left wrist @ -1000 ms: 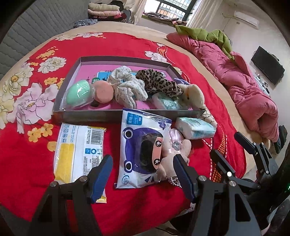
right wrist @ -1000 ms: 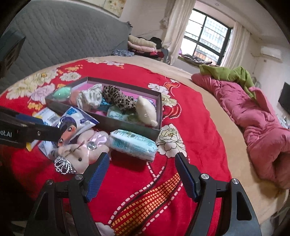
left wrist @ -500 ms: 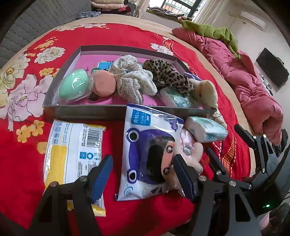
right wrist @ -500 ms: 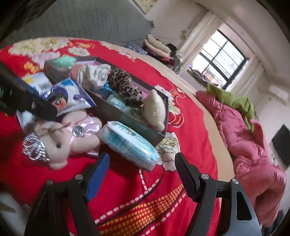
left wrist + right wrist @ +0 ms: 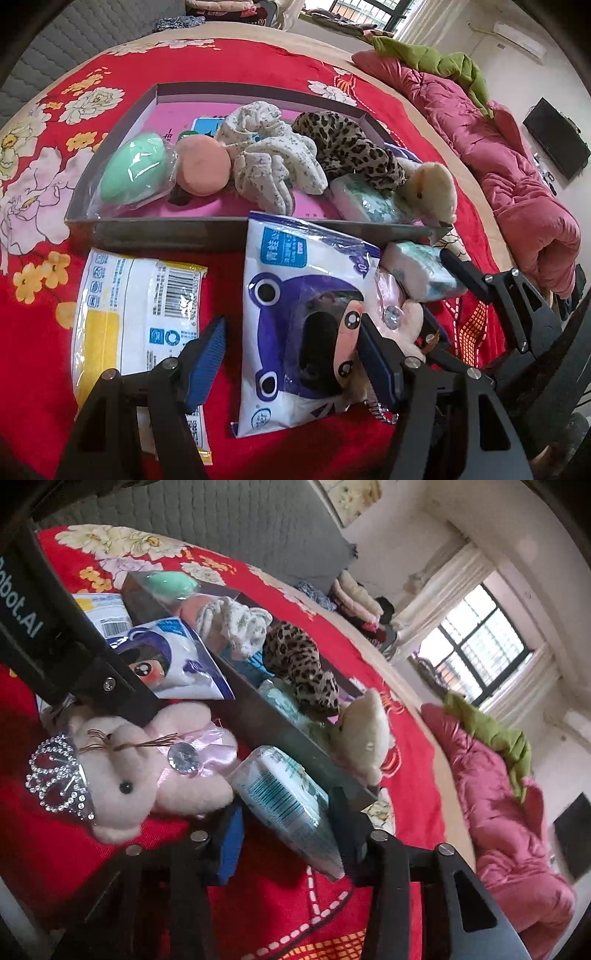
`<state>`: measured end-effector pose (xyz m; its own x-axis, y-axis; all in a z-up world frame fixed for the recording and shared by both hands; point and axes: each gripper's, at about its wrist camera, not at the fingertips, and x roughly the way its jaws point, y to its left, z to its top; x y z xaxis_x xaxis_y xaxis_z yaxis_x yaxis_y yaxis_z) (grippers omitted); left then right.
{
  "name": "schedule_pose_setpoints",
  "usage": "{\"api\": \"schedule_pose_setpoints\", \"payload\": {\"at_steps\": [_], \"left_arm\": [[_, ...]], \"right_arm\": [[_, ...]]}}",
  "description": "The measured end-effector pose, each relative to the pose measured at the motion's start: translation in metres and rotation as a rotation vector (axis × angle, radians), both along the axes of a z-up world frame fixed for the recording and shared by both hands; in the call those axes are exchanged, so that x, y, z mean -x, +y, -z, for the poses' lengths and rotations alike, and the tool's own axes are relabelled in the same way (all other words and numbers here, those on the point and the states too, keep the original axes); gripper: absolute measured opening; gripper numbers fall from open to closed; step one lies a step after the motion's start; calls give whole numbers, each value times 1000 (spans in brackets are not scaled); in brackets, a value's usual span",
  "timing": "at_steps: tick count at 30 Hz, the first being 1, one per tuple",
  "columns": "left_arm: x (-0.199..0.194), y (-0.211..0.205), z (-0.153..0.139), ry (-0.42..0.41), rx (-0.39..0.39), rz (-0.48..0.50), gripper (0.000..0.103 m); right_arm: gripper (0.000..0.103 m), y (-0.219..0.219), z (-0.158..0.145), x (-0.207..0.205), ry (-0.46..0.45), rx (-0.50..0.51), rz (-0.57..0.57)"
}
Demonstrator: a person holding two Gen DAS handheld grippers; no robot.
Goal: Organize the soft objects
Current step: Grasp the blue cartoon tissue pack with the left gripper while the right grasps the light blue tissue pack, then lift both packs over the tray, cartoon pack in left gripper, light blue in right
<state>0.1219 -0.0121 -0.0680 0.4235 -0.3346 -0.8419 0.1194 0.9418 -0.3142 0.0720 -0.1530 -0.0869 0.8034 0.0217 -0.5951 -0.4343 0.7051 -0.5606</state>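
A grey shallow box [image 5: 159, 232] on the red floral bedspread holds a green sponge [image 5: 133, 173], a peach puff, floral and leopard cloths, a tissue pack and a cream plush [image 5: 432, 188]. In front of it lies a frog-print wipes pack [image 5: 303, 325]. My left gripper [image 5: 291, 363] stands open astride that pack's near end, its pads clear of it. A pink plush bear [image 5: 147, 771] with a tiara lies beside a small tissue pack [image 5: 280, 797]. My right gripper [image 5: 286, 830] is tilted, and its jaws are closing on this tissue pack, the fingers against its sides.
A yellow-and-white packet [image 5: 129, 314] lies left of the wipes pack. A pink quilt [image 5: 517, 177] and a green blanket [image 5: 436, 62] are heaped along the bed's far right side. The bed's near edge runs just below both grippers. The left gripper's arm [image 5: 74, 653] crosses above the bear.
My right gripper has rolled, dropped toward the bedspread and closed from wide open onto the small tissue pack. My left gripper has come lower and closer over the frog-print pack, still open.
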Motion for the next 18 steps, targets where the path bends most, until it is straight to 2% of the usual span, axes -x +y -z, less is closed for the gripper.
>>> {"api": "schedule_pose_setpoints", "payload": {"at_steps": [2, 4, 7, 13, 18], "left_arm": [[-1, -1, 0, -7, -2, 3, 63], [-4, -2, 0, -10, 5, 7, 50], [-6, -5, -1, -18, -1, 23, 46], [-2, -7, -9, -46, 6, 30, 43], [3, -3, -20, -70, 20, 24, 43]], "right_arm": [[40, -4, -4, -3, 12, -34, 7], [38, -10, -9, -6, 28, -73, 13], [37, -16, -17, -8, 38, -121, 23], [36, -29, -37, -7, 55, -259, 56], [35, -28, -47, 4, 55, -326, 48]]}}
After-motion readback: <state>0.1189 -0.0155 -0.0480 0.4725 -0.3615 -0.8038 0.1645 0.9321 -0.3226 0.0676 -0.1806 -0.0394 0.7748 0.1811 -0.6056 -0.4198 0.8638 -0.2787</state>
